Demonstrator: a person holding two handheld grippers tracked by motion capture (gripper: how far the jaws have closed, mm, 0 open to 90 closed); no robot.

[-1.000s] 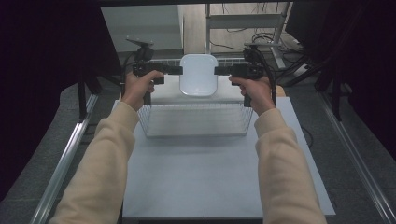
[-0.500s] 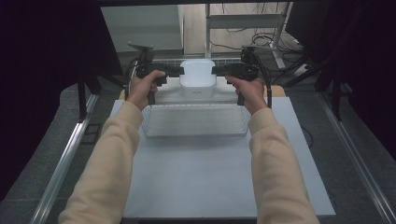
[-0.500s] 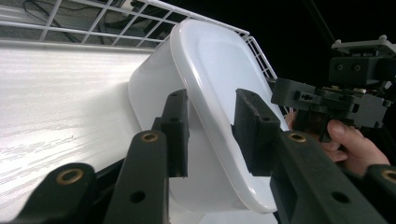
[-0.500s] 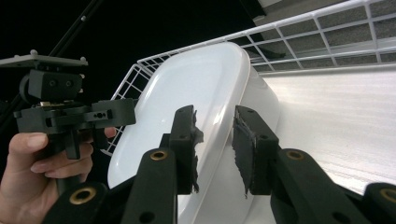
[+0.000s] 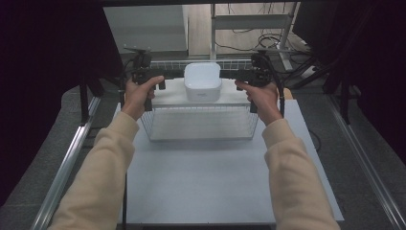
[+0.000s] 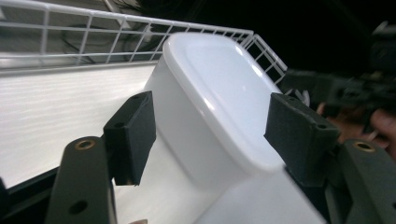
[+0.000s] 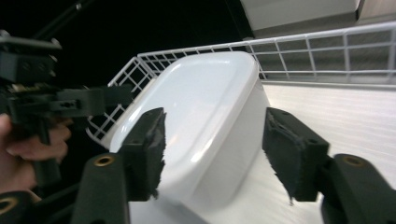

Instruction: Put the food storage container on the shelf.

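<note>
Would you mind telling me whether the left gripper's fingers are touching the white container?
Apart. In the left gripper view, the open left gripper straddles the white container, with a visible gap beside its left finger pad; the other pad merely overlaps its rim.

The left gripper [image 6: 210, 135], jaws apart, flanks a white lidded container [image 6: 205, 98] inside a wire basket [image 6: 93, 37].

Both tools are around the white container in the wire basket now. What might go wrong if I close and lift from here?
1. The white container looks smooth and rounded; the left tool and right tool stand open around opposite ends, so uneven closing might tilt it or let it slip.
2. The wire basket wall rises close behind the container; a lift drifting that way might catch the wires.
3. The two tools face each other closely, so they might bump.
</note>
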